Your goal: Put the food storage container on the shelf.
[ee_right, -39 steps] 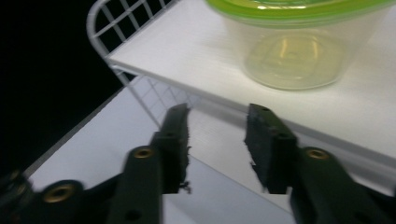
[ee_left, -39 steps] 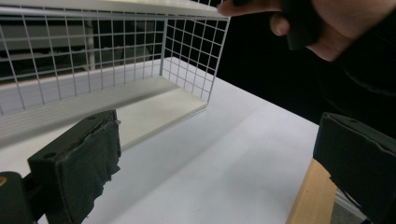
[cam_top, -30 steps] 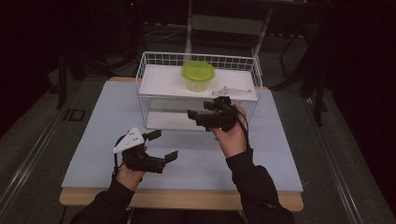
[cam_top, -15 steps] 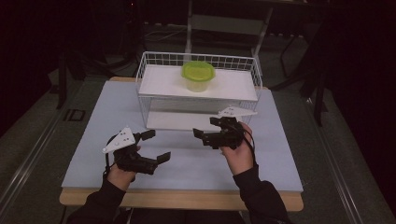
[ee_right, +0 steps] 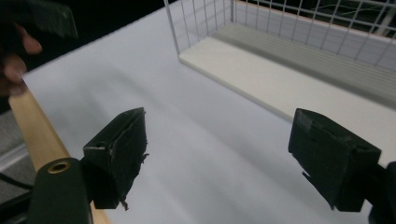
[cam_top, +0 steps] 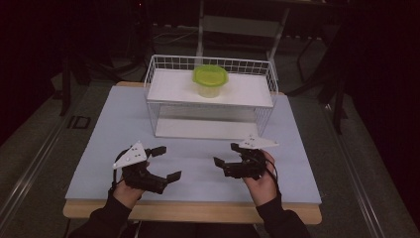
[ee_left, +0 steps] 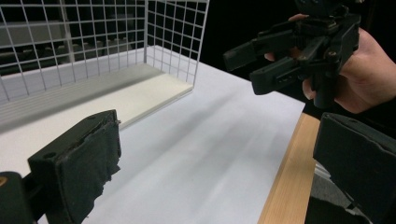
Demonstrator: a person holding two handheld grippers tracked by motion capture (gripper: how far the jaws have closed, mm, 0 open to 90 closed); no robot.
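A person seated at a pale blue-grey table point(cam_top: 114, 129) holds a black two-jaw left gripper point(cam_top: 167, 162) and a black two-jaw right gripper point(cam_top: 224, 154) low over its near half, both pointing inward toward each other and well apart. The left gripper's jaws stand wide apart with nothing between them, as the left gripper view makes plain; the right gripper's jaws are likewise spread and empty over bare tabletop in the right gripper view. Each tool carries a grey three-cornered plate on top. At the far side of the table stands a white wire-mesh two-tier rack point(cam_top: 161, 70), its upper white shelf bearing a small translucent plastic tub with a lime-green lid point(cam_top: 210, 82), set near the shelf's middle and upright, lid on; what it holds cannot be told. The rack's lower white shelf board point(cam_top: 198, 129) lies bare. The tub sits well apart from both grippers, beyond and above them. On the grey floor to the left of the table, dark block letters read "ID" point(cam_top: 78, 122); no label or brand can be made out on the tub or the grippers. The table's light wooden front edge point(cam_top: 198, 212) shows just before the person's dark sleeves.
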